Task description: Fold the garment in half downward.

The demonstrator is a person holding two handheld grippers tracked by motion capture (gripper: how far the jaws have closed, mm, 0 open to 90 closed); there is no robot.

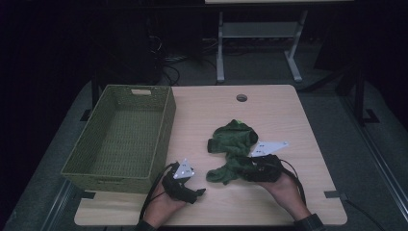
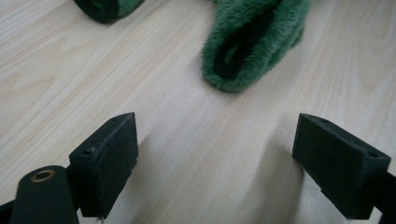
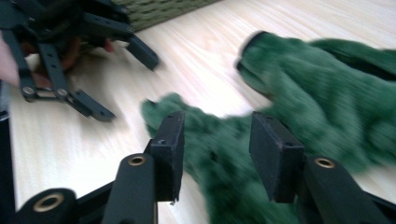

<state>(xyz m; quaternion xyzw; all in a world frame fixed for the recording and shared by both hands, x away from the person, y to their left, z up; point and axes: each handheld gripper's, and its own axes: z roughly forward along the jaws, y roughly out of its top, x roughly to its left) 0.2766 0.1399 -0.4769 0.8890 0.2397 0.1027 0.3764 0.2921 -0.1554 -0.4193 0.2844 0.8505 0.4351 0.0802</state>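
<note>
A crumpled dark green fleece garment (image 1: 231,139) lies on the wooden table (image 1: 293,120), right of centre. My right gripper (image 1: 239,172) reaches into its near end from the right. In the right gripper view the jaws (image 3: 217,144) stand partly apart, with green cloth (image 3: 327,93) lying between and behind them; the pads do not visibly press on it. My left gripper (image 1: 199,192) rests near the front edge, left of the garment, open wide (image 2: 215,154) over bare wood. A folded green end (image 2: 252,46) lies just ahead of it. The left gripper (image 3: 126,86) also shows in the right gripper view.
An olive woven basket (image 1: 166,130) with nothing in it stands on the table's left half, its corner (image 3: 159,11) behind the left gripper. A round cable hole (image 1: 241,97) sits near the far edge. Beyond the table stand a desk frame and cables on a dark floor.
</note>
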